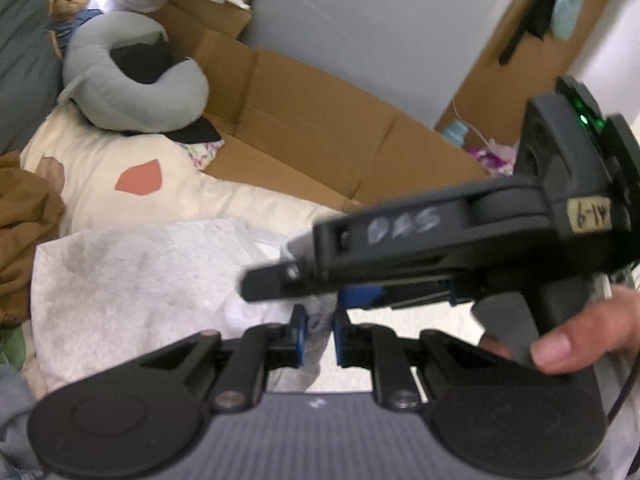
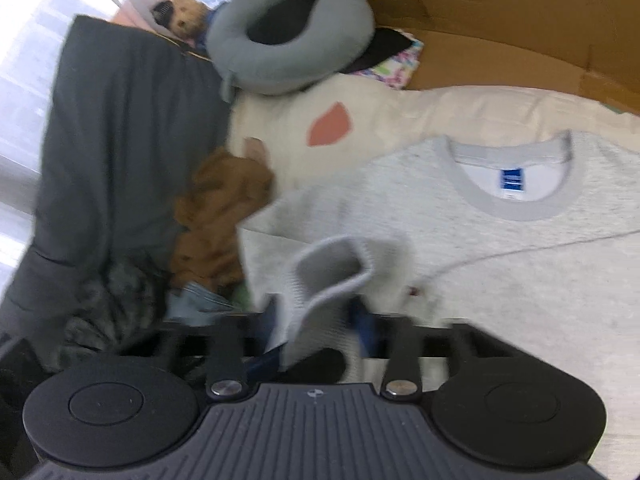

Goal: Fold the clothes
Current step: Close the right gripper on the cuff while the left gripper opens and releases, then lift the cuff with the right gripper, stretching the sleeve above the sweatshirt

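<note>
1. My left gripper (image 1: 318, 330) has its blue pads pressed together on a bunch of the light grey sweatshirt (image 2: 460, 216). I should keep that pinch firm and low so the cloth does not slip as I carry it.
2. My right gripper (image 2: 316, 320) is pinching the sweatshirt's ribbed cuff (image 2: 332, 272), which stands up between the narrowed jaws. Whether the pads truly bite is hard to tell through the blur, so I would test with a gentle tug first.
3. The sweatshirt lies spread on the cream blanket (image 2: 400, 116), collar (image 2: 516, 204) towards the blanket's far edge by the cardboard box (image 1: 304, 120). In my judgement the sleeve fold is in hand: I would lay the cuff across the chest, flat, without dragging the body out of square.
4. In the left wrist view my right tool crosses just above my left fingers; I must keep them from knocking.
5. Count: one sweatshirt, one brown garment (image 2: 216, 224) at the blanket's left edge, one grey neck pillow (image 2: 288, 68), one teddy (image 2: 184, 16), one dark pile (image 2: 120, 140).
</note>
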The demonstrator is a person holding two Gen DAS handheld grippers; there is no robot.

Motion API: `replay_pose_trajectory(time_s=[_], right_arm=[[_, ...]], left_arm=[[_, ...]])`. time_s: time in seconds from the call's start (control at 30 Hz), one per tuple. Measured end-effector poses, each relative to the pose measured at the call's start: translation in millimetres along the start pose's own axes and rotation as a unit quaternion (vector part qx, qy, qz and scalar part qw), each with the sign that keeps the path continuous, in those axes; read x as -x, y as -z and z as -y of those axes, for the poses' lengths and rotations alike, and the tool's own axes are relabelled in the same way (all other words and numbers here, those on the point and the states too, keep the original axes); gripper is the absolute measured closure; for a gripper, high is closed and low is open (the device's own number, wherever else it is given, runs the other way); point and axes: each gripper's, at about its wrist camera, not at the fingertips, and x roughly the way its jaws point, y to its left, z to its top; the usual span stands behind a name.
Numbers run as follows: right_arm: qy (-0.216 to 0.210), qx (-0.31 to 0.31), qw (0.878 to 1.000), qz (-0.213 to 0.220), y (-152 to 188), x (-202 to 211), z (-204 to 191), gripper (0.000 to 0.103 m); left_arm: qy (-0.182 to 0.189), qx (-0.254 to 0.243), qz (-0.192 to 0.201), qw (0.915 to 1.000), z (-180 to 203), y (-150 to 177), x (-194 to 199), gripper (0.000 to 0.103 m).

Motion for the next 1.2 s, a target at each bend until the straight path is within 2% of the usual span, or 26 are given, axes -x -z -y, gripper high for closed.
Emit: replay_pose_trajectory(time_s=[0.1, 0.2, 0.27, 0.33, 0.47, 0.57, 0.67, 0.9, 1.2], right_arm=[[0.012, 0.003, 1.000, 0.002, 0, 2, 6, 0.094], [0.021, 0.003, 1.000, 0.005, -1, 4, 12, 0.095], [0.022, -0.002, 1.000, 0.012, -3, 8, 17, 0.096], [0.022, -0.004, 1.000, 0.020, -6, 14, 21, 0.096], [0.020, -0.001, 0.999, 0.040, -13, 31, 26, 0.096], [0.020, -0.002, 0.998, 0.054, -17, 44, 30, 0.097], [0.020, -0.005, 0.998, 0.067, -21, 56, 34, 0.097], [0.035, -0.013, 0.995, 0.089, -29, 80, 49, 0.097], [0.069, -0.046, 0.992, 0.098, -33, 100, 82, 0.097]], left_arm=[[0.008, -0.008, -0.014, 0.9998, 0, 0, -3, 0.085], [0.023, -0.006, -0.020, 0.9995, -5, -5, 1, 0.083], [0.028, 0.002, -0.016, 0.9995, -15, -10, 10, 0.077], [0.019, 0.003, -0.012, 0.9997, -28, -14, 20, 0.073], [-0.030, 0.051, 0.009, 0.9982, -79, -21, 44, 0.068], [-0.057, 0.124, 0.035, 0.9900, -123, -25, 59, 0.068], [-0.076, 0.153, 0.050, 0.9840, -153, -31, 73, 0.068], [-0.116, 0.140, 0.004, 0.9833, -182, -20, 72, 0.066], [-0.122, 0.132, -0.079, 0.9805, -197, 33, 30, 0.062]])
